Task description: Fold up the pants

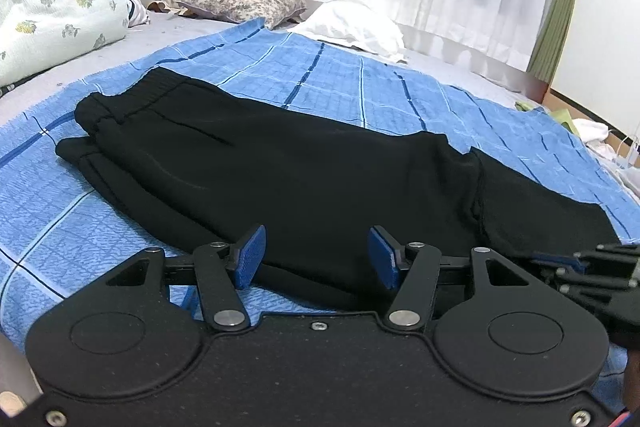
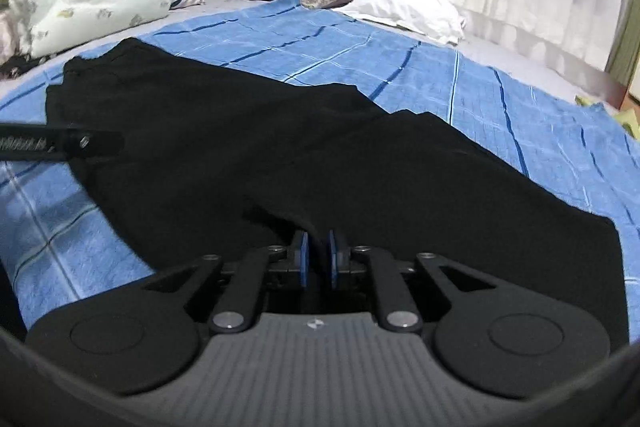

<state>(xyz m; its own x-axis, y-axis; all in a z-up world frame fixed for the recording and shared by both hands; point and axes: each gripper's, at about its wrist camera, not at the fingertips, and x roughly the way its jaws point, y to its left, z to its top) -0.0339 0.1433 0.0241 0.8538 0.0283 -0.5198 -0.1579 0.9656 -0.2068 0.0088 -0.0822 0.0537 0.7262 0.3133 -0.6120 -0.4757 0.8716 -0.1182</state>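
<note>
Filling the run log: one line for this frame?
left gripper open, empty | right gripper shut on black pants | blue blanket

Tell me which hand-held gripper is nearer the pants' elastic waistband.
Left. The left hand-held gripper hangs open over the pants' near edge, toward the waistband; the right hand-held gripper pinches fabric farther along the legs.

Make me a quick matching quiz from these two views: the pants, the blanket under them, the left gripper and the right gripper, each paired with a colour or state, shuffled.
Things:
1. pants
2. blanket
3. left gripper
4. right gripper

States:
A. blue with a check pattern
B. jaws apart, nothing pinched
C. black, lying flat
D. pads nearly together on a fold of black cloth

Pairs: 1-C, 2-A, 3-B, 4-D
</note>
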